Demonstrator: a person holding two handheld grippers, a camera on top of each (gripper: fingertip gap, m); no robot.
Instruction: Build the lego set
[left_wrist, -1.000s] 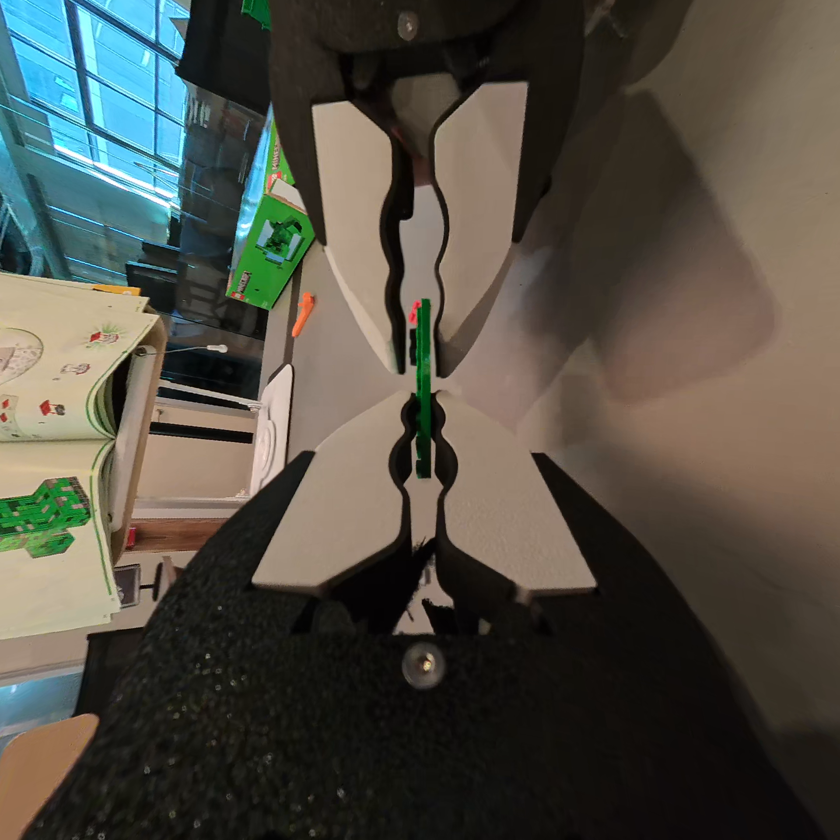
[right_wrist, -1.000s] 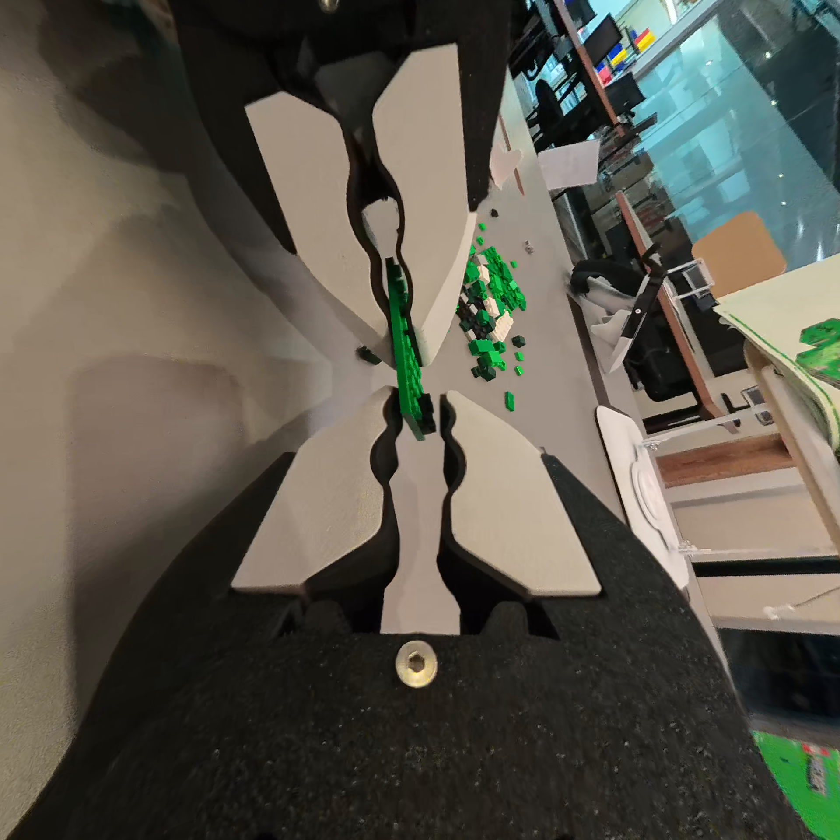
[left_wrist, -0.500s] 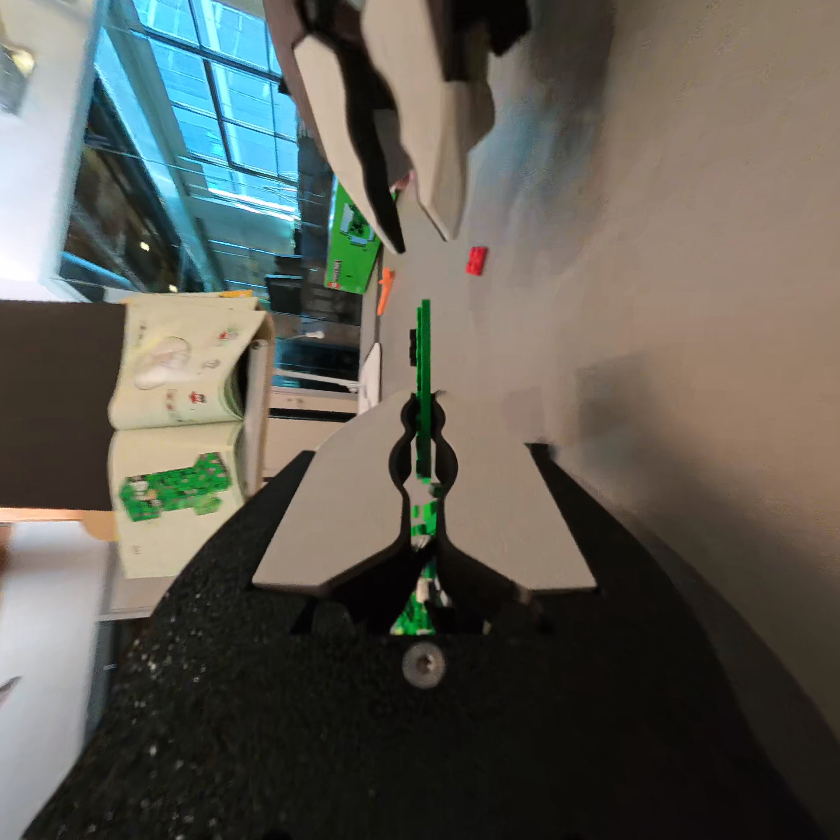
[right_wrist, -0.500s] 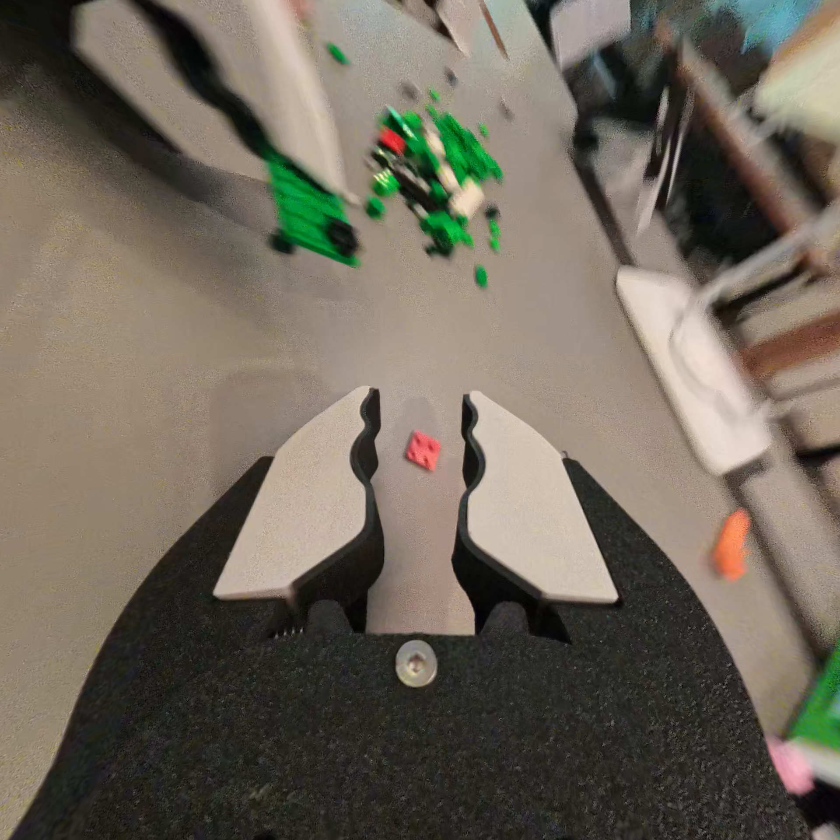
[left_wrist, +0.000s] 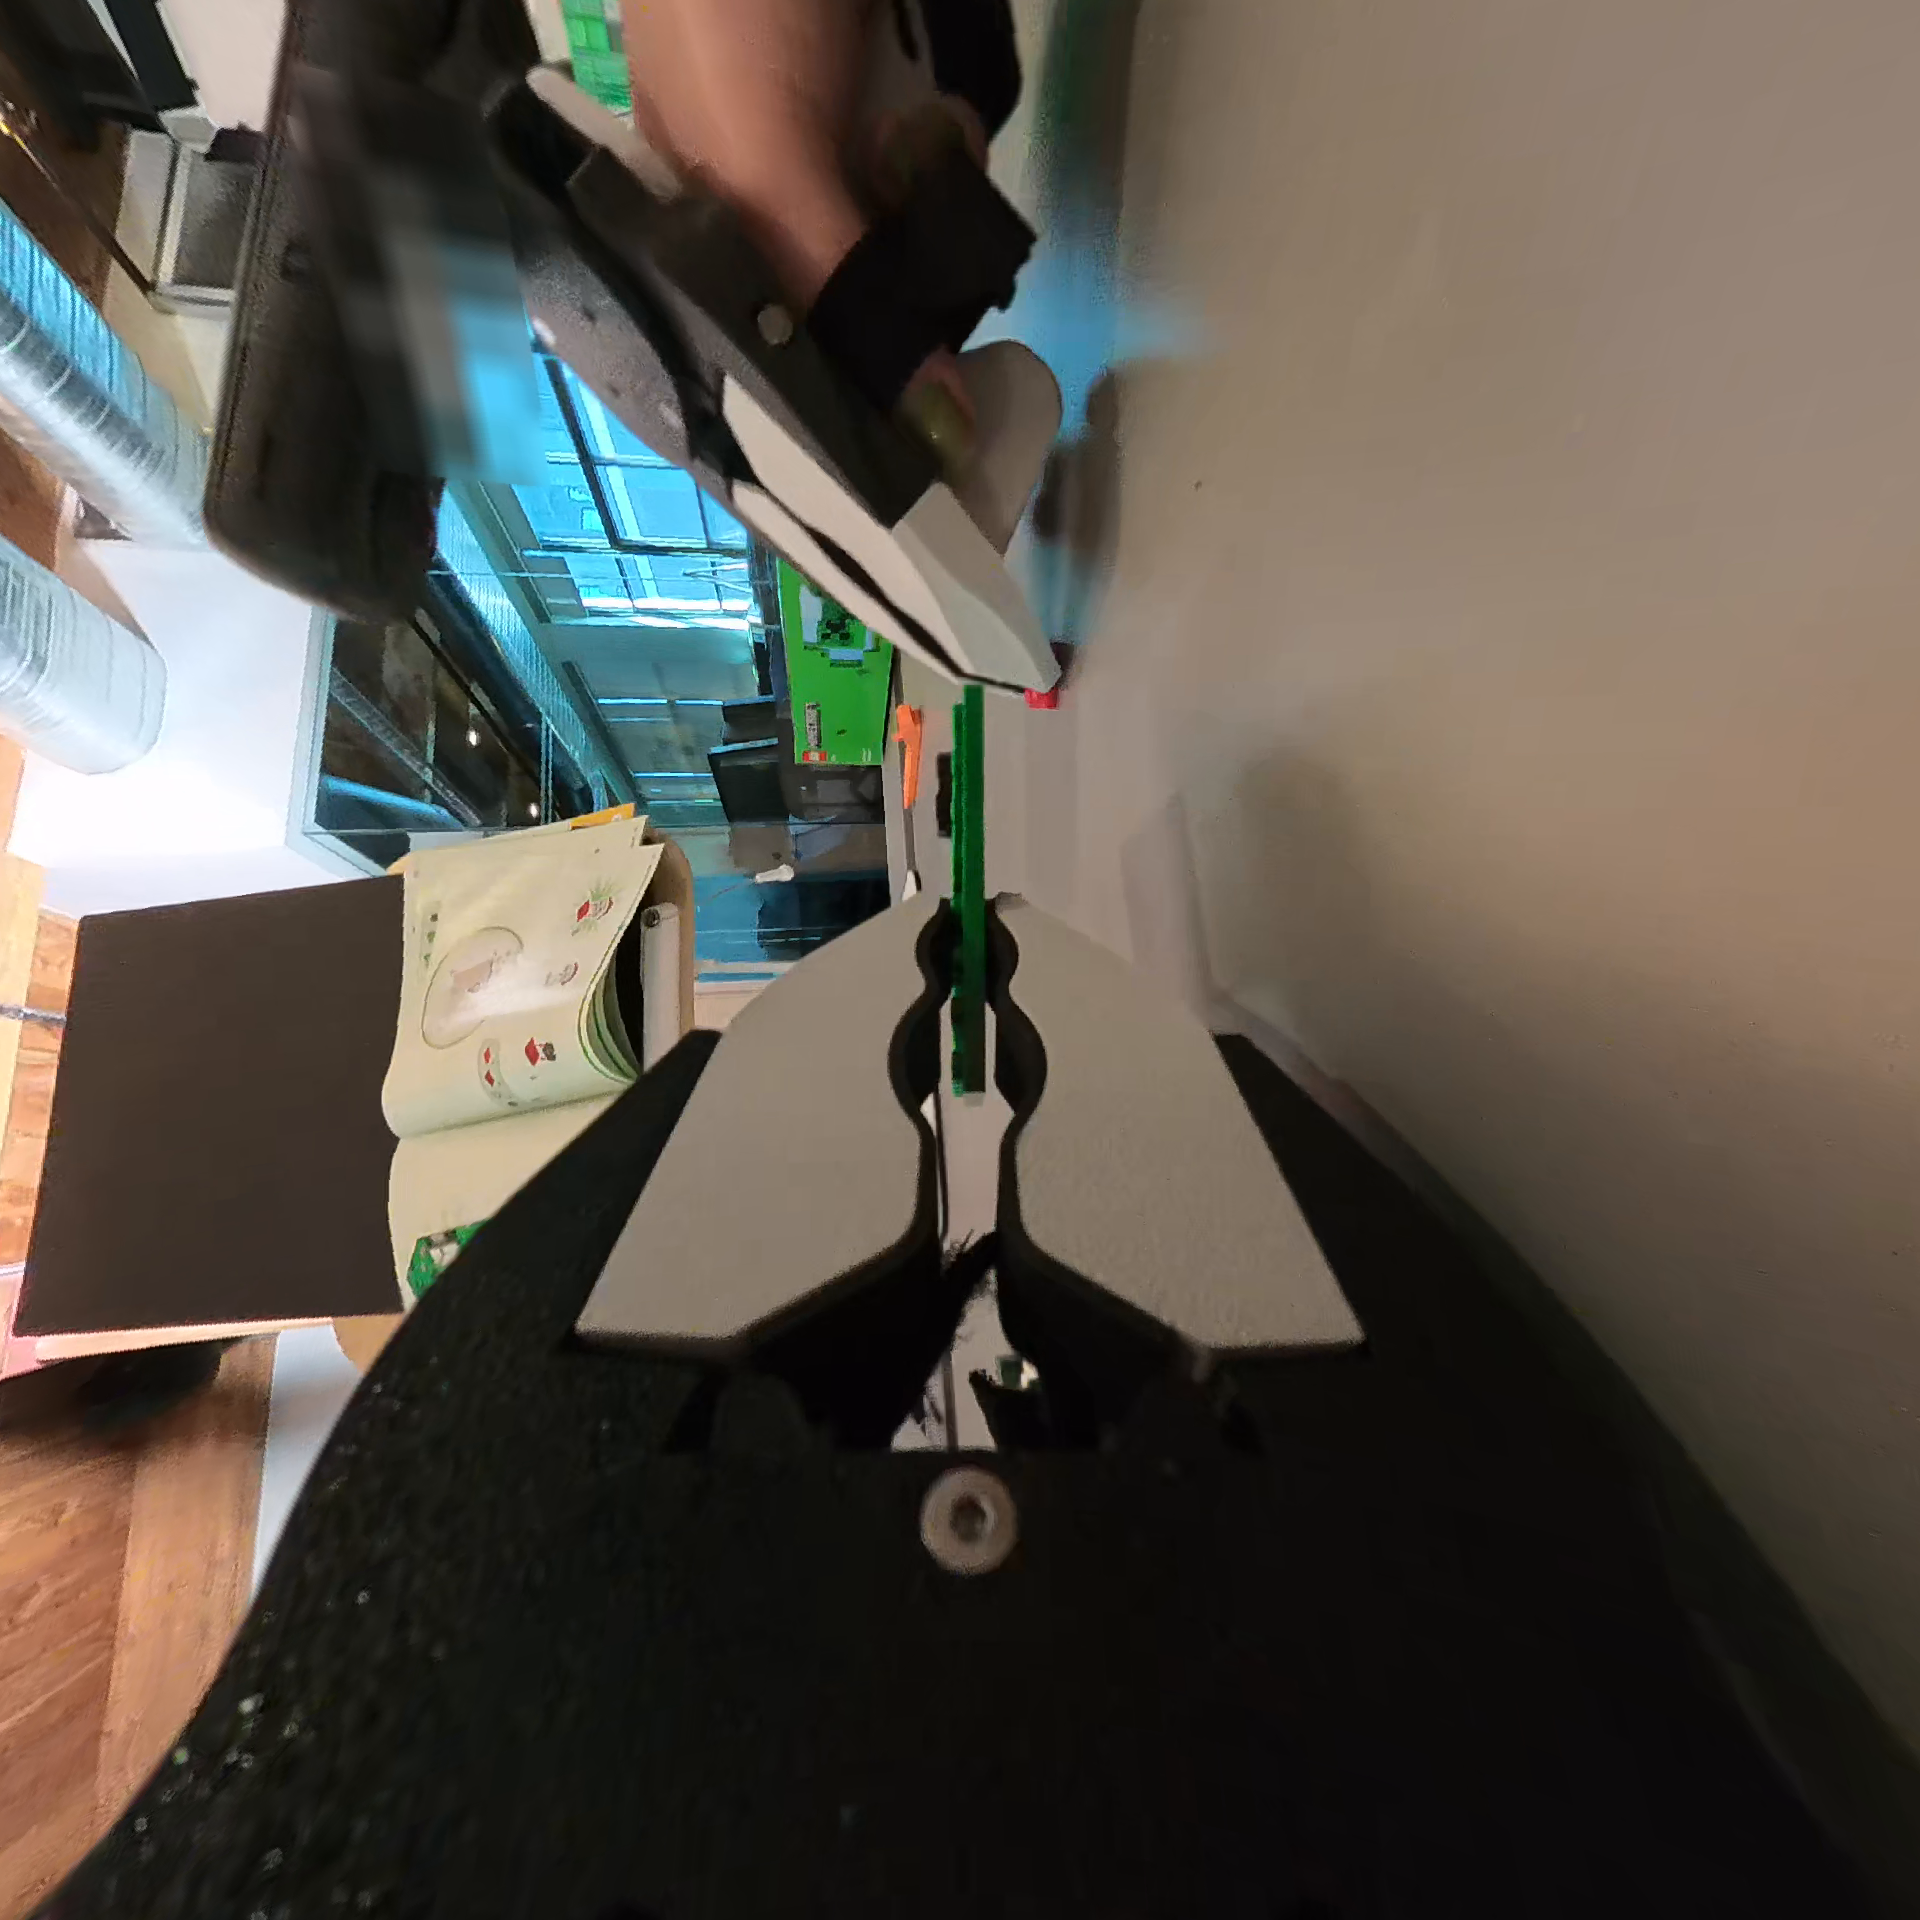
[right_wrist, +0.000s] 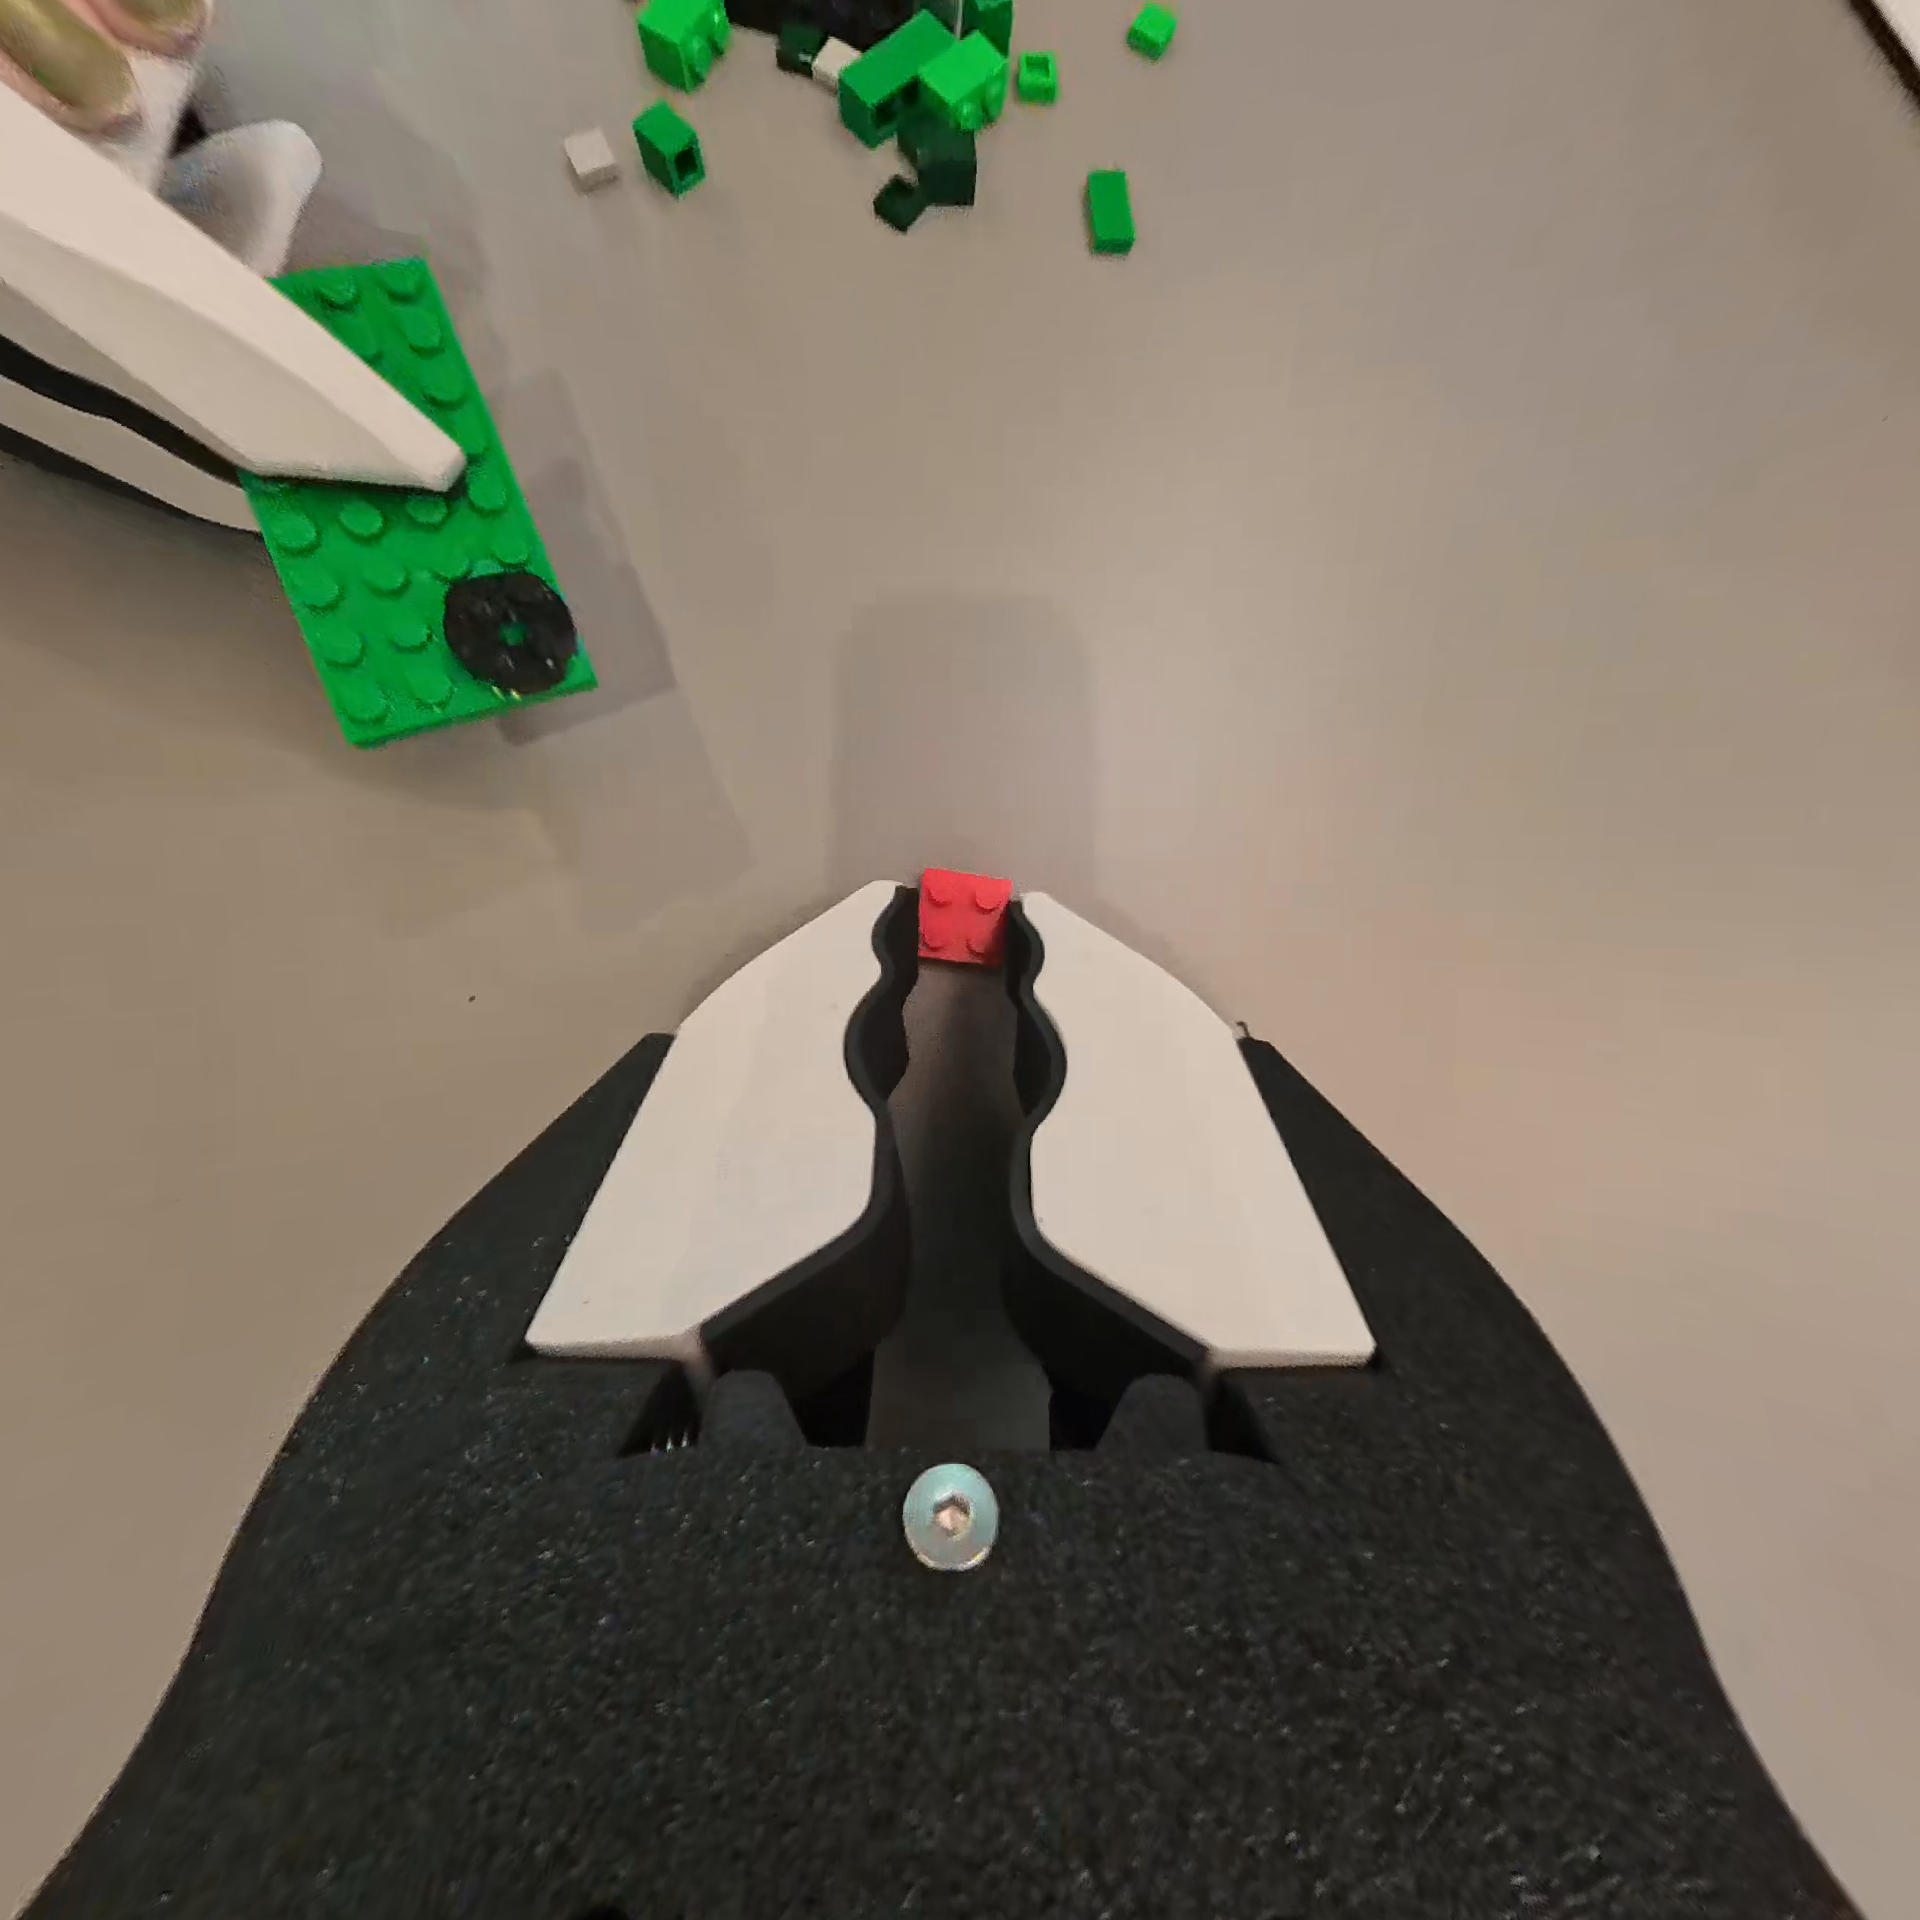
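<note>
Left to right, we list the following.

1. Left gripper (left_wrist: 968, 906): jaws closed on a green studded plate (left_wrist: 968, 831), which we see edge-on in the left wrist view. In the right wrist view the plate (right_wrist: 416, 520) lies flat-faced to us at far left, a black round piece (right_wrist: 508, 628) seated near its lower corner.
2. Open instruction booklet (left_wrist: 520, 997), propped at left in the left wrist view, with a green set box (left_wrist: 831, 675) and an orange tool (left_wrist: 908, 748) beyond on the grey table (right_wrist: 1351, 520).
3. Red two-by-two brick (right_wrist: 963, 917): between the tips of the right gripper (right_wrist: 961, 914), jaws drawn in against its sides; we cannot tell whether it is off the table.
4. Loose brick pile (right_wrist: 914, 94), mostly green, at top centre, well apart from the red brick.
</note>
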